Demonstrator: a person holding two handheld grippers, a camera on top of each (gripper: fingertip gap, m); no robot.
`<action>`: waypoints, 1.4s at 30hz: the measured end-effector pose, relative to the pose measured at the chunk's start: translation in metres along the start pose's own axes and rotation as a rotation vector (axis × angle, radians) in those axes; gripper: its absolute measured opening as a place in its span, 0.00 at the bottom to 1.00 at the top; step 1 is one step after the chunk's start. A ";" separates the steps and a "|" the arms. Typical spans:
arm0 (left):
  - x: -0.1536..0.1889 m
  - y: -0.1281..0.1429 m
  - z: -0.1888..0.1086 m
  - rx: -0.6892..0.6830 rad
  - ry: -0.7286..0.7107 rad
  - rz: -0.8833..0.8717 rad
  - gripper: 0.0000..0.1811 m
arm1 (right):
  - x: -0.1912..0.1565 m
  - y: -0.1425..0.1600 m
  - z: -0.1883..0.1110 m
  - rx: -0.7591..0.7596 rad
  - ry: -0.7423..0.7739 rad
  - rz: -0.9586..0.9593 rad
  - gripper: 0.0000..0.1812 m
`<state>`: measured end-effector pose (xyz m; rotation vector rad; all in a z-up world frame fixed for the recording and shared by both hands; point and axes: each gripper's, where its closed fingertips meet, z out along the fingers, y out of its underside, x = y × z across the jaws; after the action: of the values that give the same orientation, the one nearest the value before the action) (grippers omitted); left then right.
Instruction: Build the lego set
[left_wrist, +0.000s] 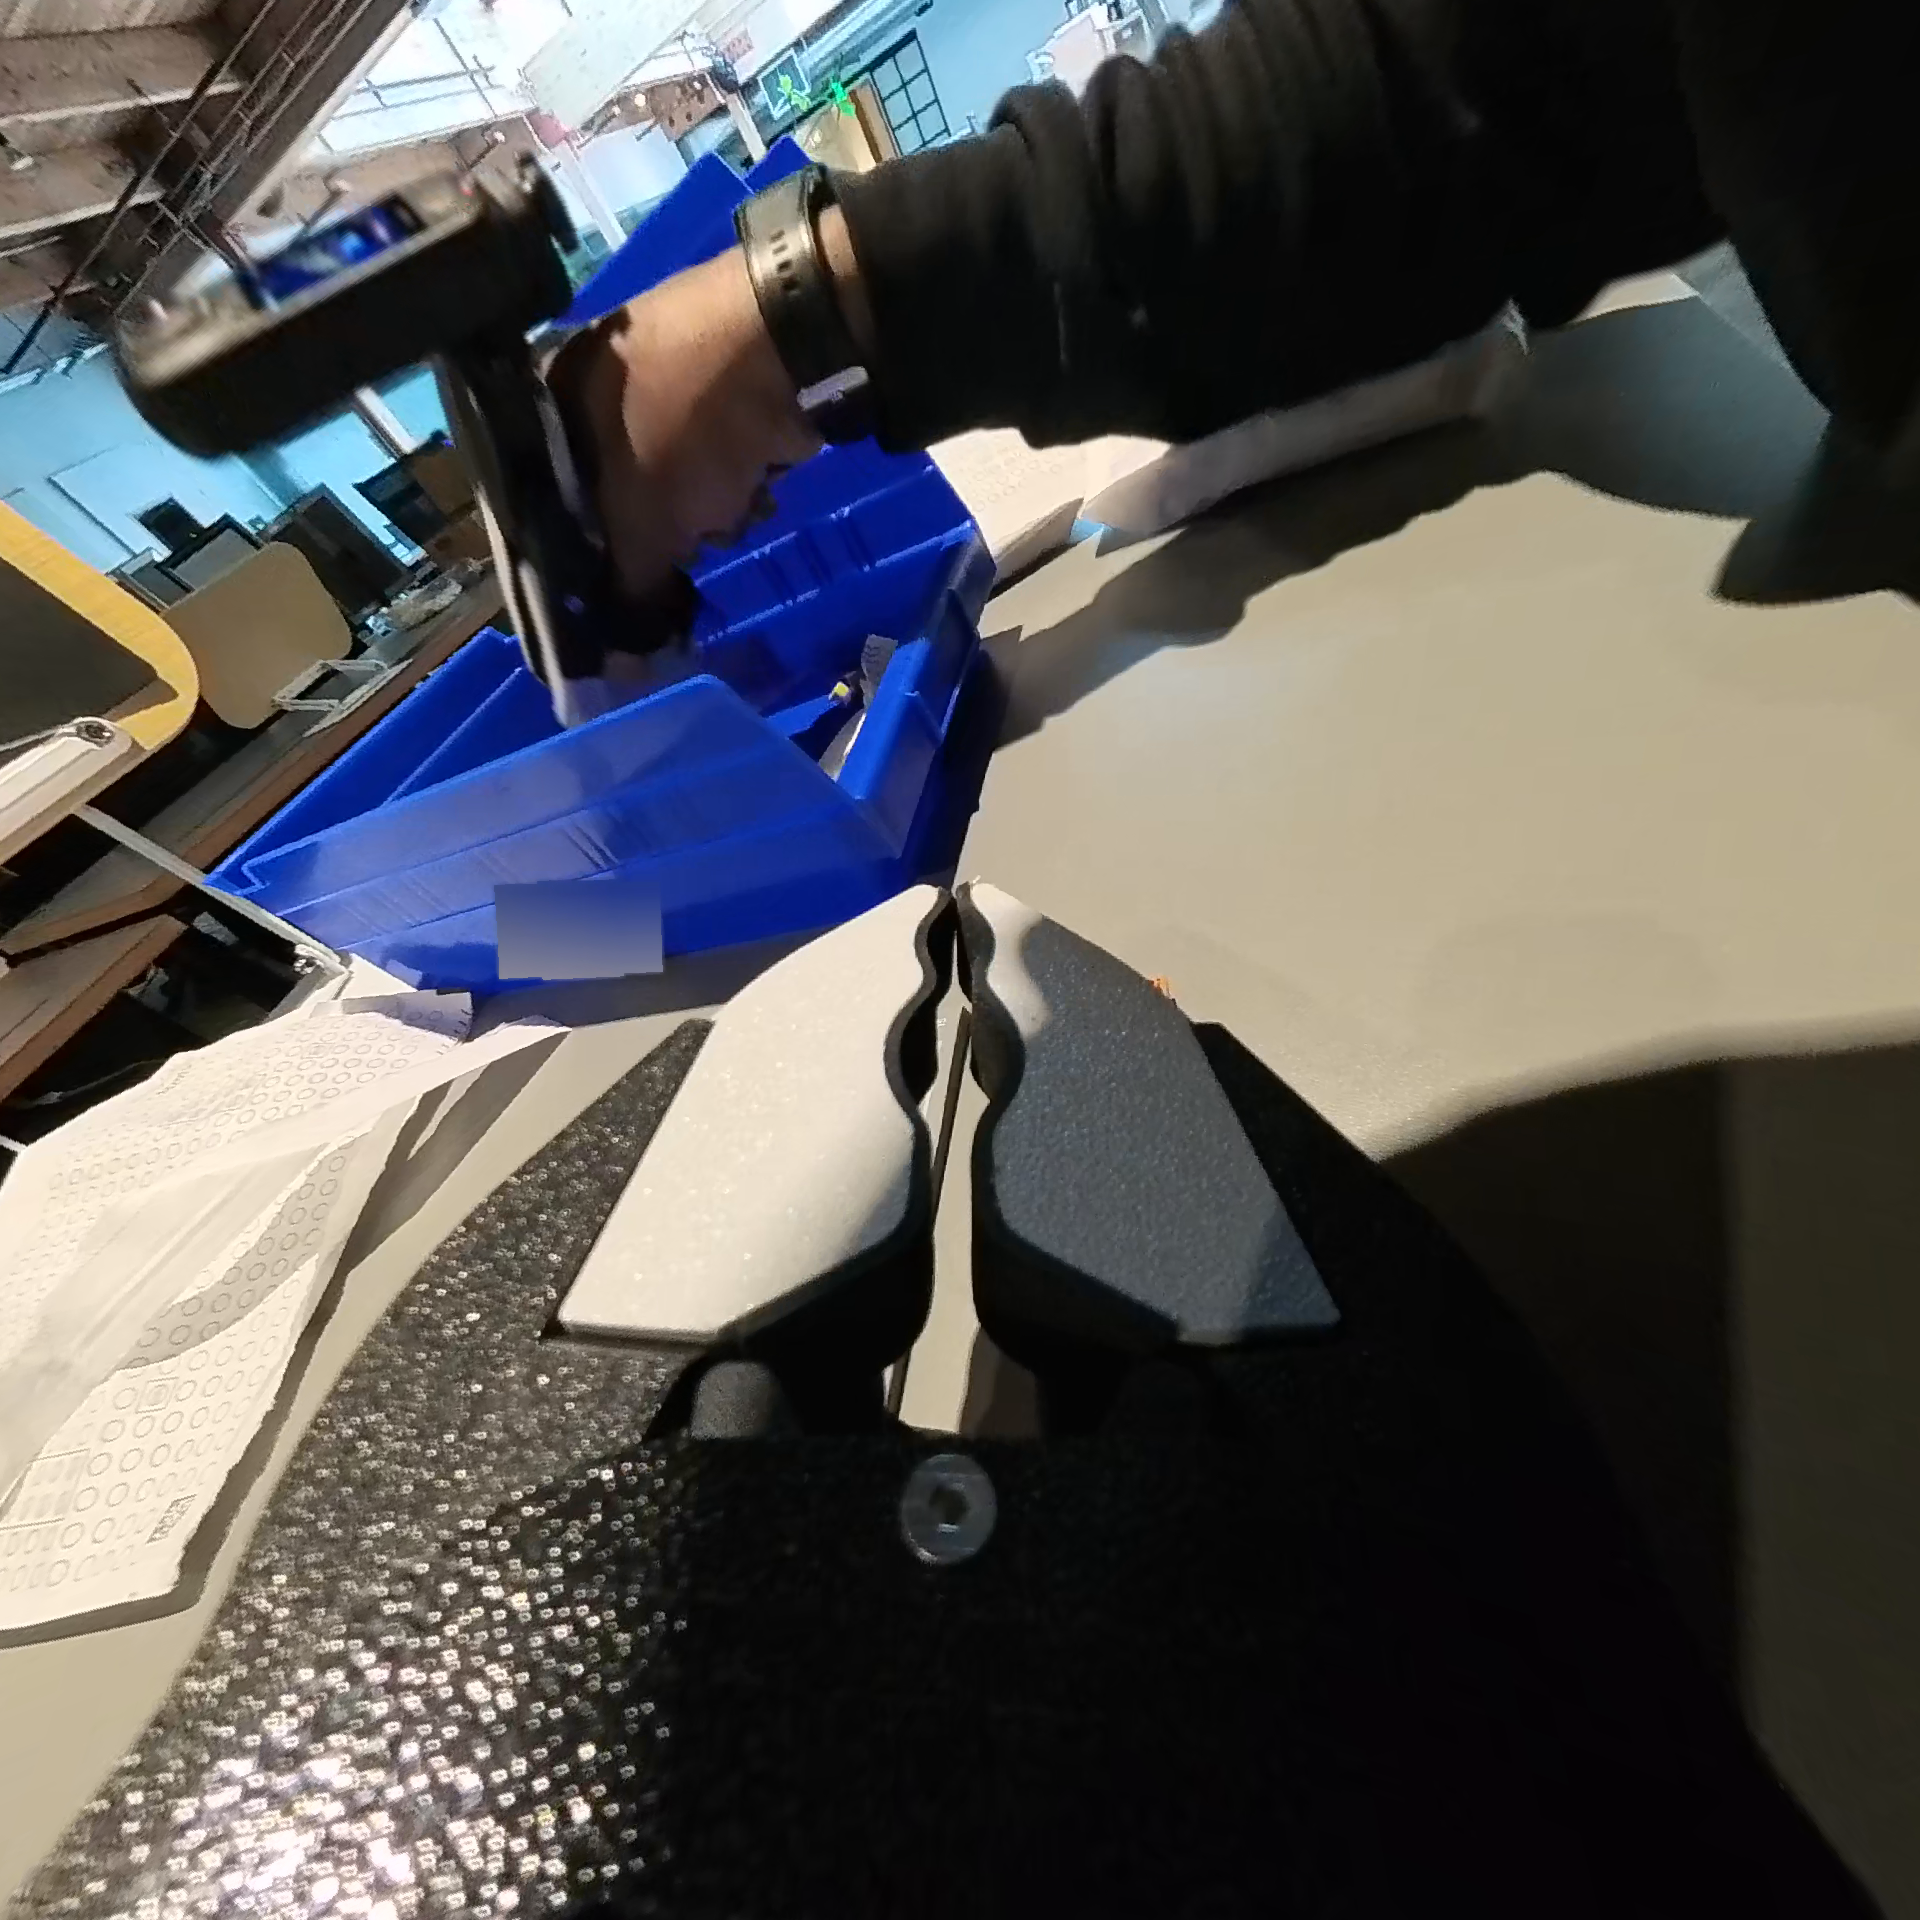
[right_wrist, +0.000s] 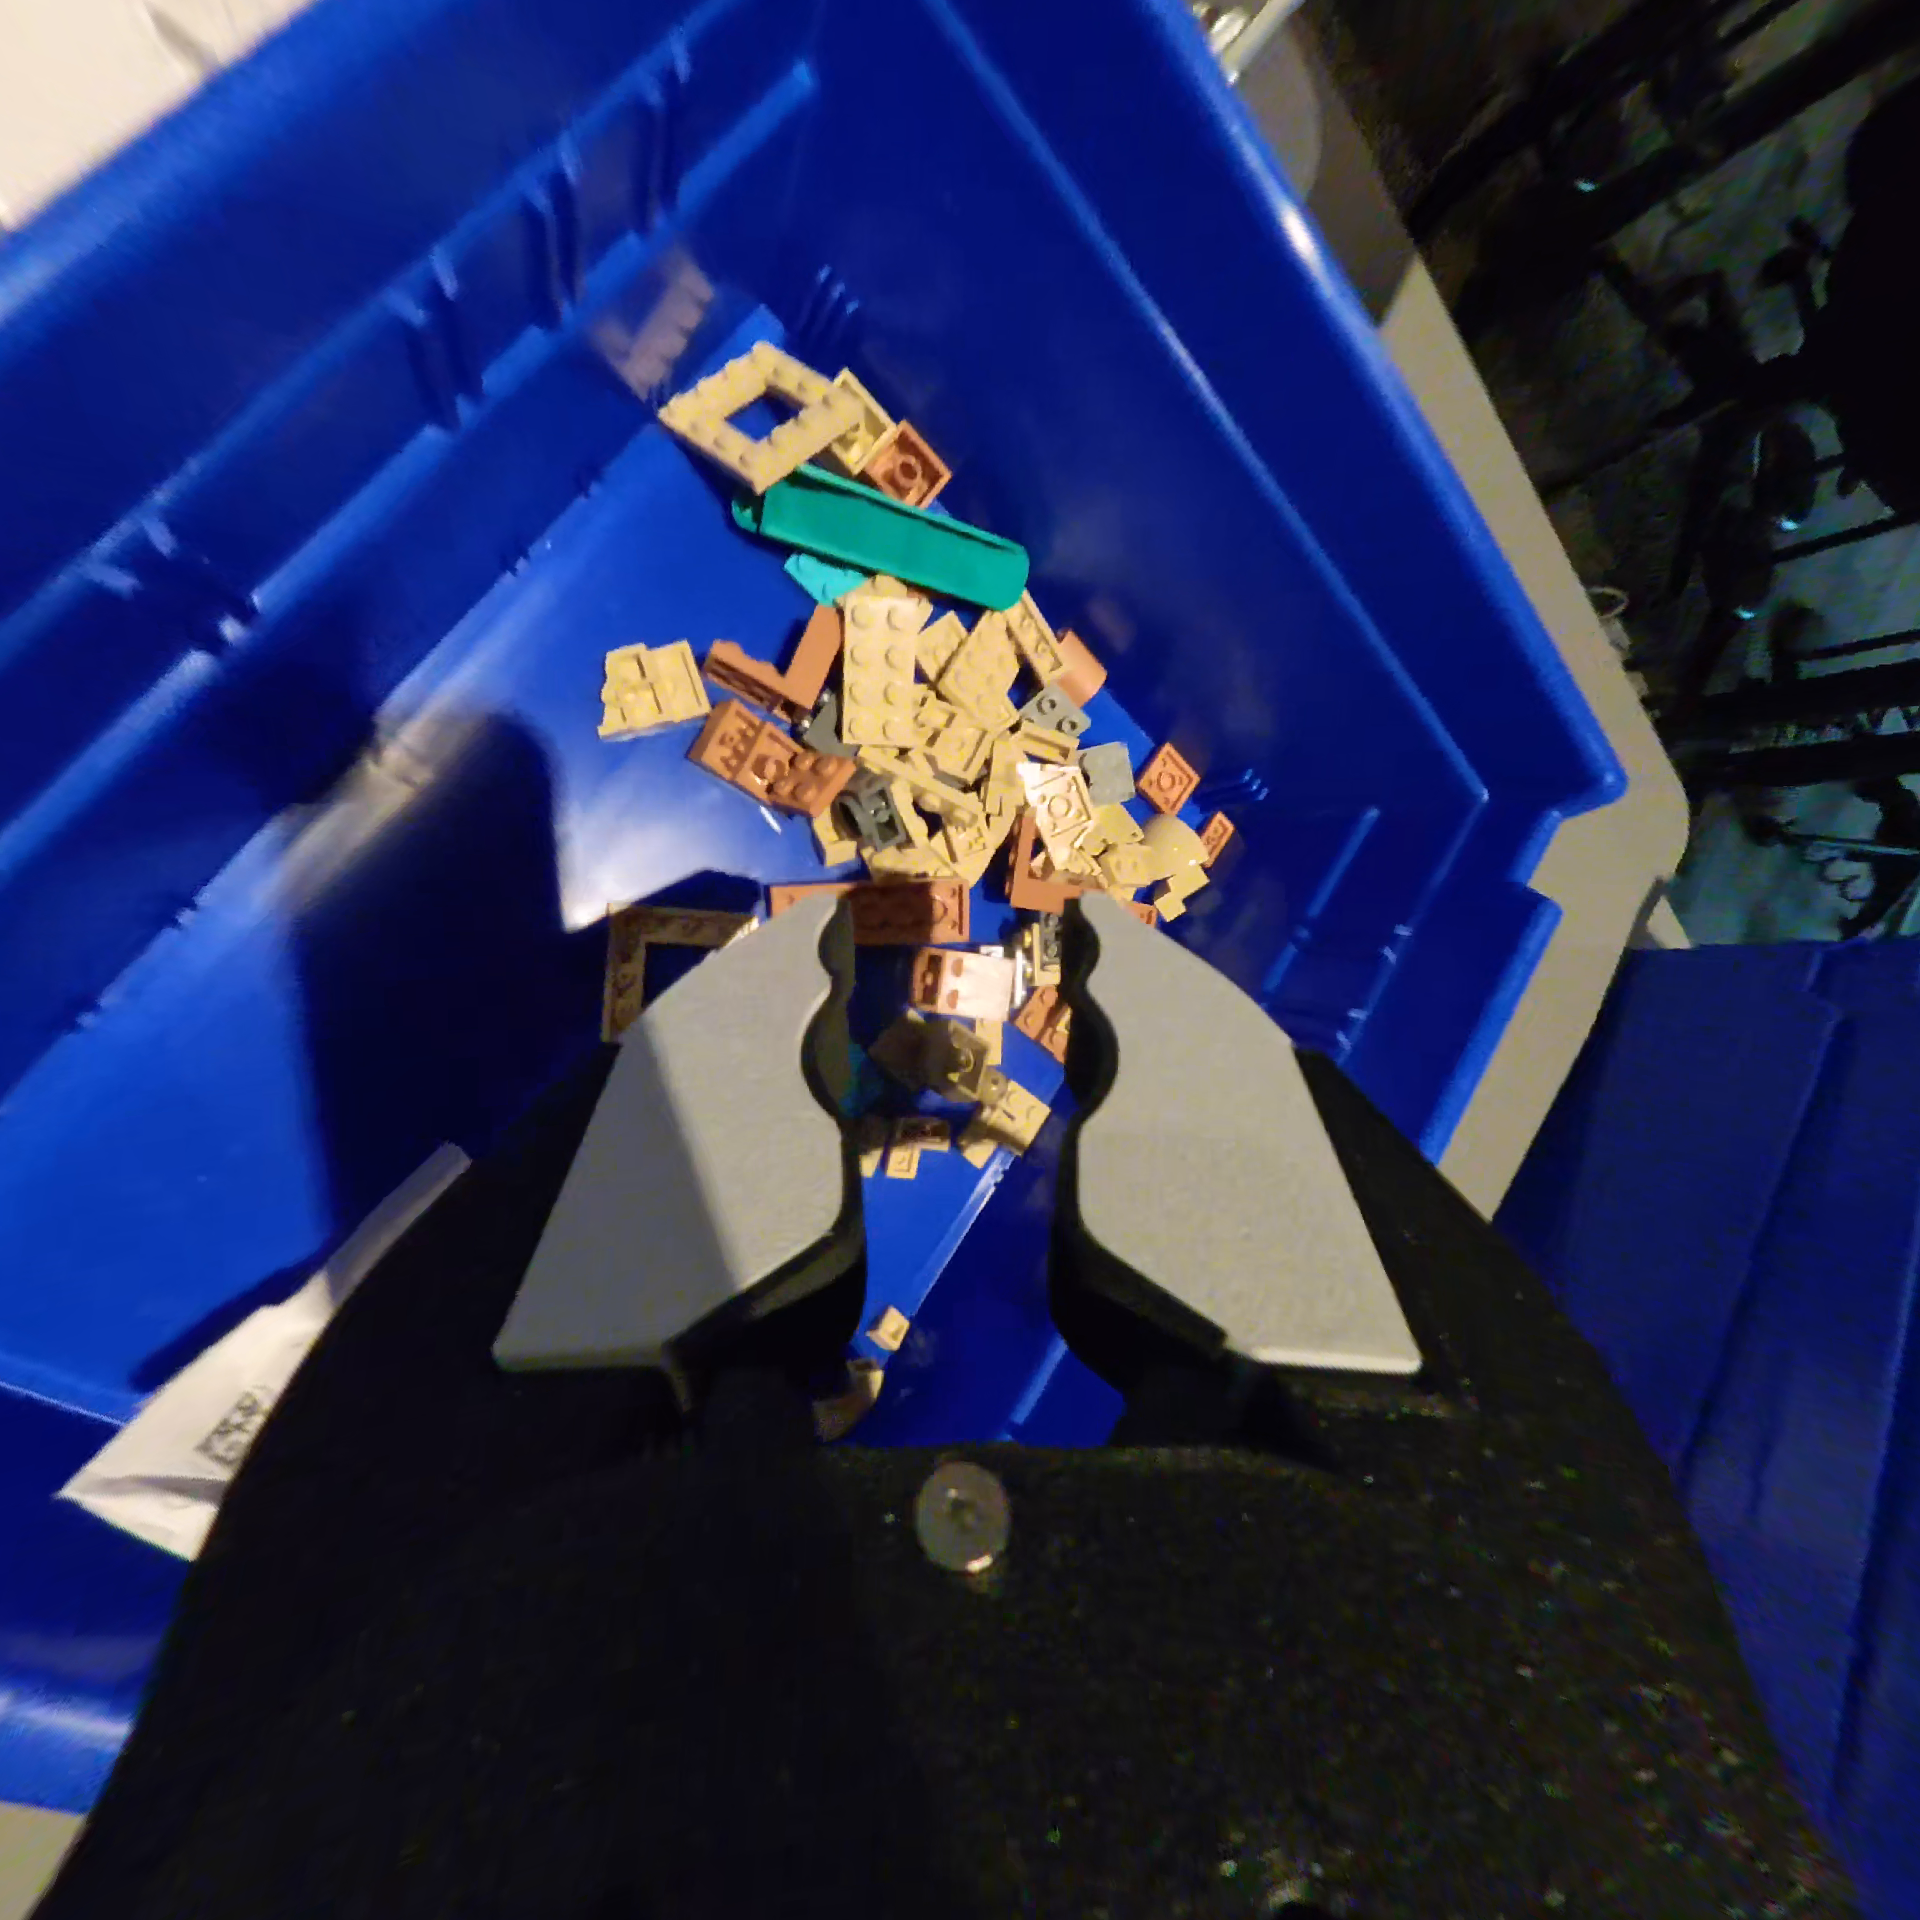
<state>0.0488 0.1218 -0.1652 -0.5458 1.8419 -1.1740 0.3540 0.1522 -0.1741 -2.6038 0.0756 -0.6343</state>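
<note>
In the right wrist view my right gripper (right_wrist: 961, 914) is open and empty, reaching down into a blue bin (right_wrist: 1195, 343) just above a heap of small tan, brown and grey lego pieces (right_wrist: 966, 748). A long teal piece (right_wrist: 894, 535) and a tan square frame (right_wrist: 764, 416) lie at the far end of the heap. In the left wrist view my left gripper (left_wrist: 956, 894) is shut and empty, tilted over the grey table (left_wrist: 1403, 790). The same view shows the other gripper (left_wrist: 540, 499), held by a hand in a black sleeve, dipping into the blue bins (left_wrist: 623, 831).
Printed instruction sheets (left_wrist: 187, 1247) lie on the table at the left beside the bins. A second blue bin (right_wrist: 1745, 1299) stands at the right of the one I reach into. A white paper (right_wrist: 218, 1403) lies along that bin's near wall. Desks and chairs stand beyond the table. Across from one pair of fingers to the other is roughly 30 cm. To the long teal piece (right_wrist: 894, 535): right tips about 10 cm, left tips about 35 cm.
</note>
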 end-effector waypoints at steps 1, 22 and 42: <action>0.000 0.000 0.000 -0.001 0.000 0.001 0.00 | 0.000 -0.003 -0.001 0.015 -0.001 0.027 0.22; 0.001 -0.003 0.000 0.011 0.002 -0.012 0.00 | -0.008 -0.010 -0.030 0.073 0.054 0.141 0.36; -0.014 0.002 -0.001 -0.014 -0.041 -0.113 0.00 | -0.010 0.006 0.013 0.054 -0.015 0.216 0.34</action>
<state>0.0558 0.1334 -0.1613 -0.6845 1.8053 -1.2167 0.3511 0.1536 -0.1911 -2.5028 0.3254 -0.5313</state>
